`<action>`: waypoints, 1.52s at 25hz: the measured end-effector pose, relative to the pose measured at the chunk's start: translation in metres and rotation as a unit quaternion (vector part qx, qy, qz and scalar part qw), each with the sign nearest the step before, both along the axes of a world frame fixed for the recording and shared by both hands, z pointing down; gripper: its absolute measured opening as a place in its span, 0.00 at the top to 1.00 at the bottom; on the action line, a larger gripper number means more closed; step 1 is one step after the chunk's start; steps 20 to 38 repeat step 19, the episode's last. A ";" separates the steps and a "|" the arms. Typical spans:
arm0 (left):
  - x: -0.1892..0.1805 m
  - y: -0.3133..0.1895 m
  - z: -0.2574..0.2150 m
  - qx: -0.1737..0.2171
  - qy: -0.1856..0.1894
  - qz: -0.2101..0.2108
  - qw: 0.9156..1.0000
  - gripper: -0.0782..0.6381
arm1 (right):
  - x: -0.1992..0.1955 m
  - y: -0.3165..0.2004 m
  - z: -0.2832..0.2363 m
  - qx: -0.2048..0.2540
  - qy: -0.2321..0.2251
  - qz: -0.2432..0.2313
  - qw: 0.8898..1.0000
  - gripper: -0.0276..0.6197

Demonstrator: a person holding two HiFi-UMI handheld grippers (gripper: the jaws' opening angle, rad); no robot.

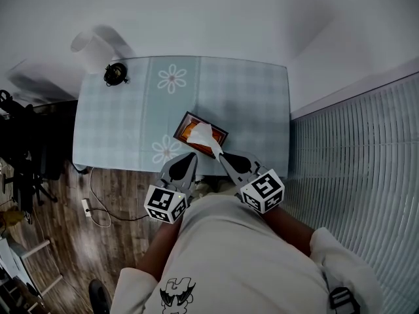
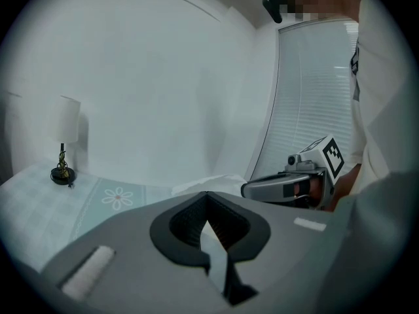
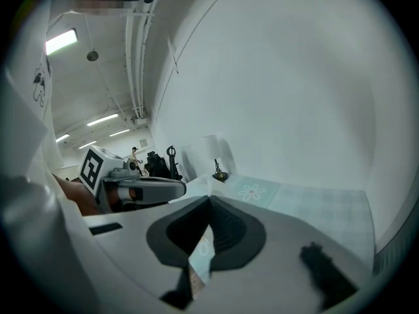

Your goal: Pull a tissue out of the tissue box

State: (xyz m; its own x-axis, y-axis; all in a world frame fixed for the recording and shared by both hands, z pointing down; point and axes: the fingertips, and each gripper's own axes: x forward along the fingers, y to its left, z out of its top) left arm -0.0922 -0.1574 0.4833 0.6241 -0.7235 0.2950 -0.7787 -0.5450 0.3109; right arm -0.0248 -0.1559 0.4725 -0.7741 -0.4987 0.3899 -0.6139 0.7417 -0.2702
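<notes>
Tissue box (image 1: 185, 124) sits angled near the front edge of the table (image 1: 111, 129), on a pale checked cloth (image 1: 249, 103) with flower prints. Tissue (image 1: 203, 135) stands up out of the box top and trails toward the right gripper (image 1: 220, 156), whose jaws are pressed together on its near end. Left gripper (image 1: 190, 157) is just beside it, at the box's near side, jaws closed tip to tip, nothing between them. Lamp (image 1: 115, 74) stands at the far left corner.

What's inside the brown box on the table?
A white tissue pokes up out of the tissue box. Whatever lies deeper inside is covered by that tissue and the box's top.
</notes>
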 end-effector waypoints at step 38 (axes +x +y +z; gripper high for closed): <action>0.021 -0.002 0.000 -0.010 0.011 0.015 1.000 0.88 | 0.002 -0.007 -0.004 -0.004 -0.002 0.006 1.000 0.94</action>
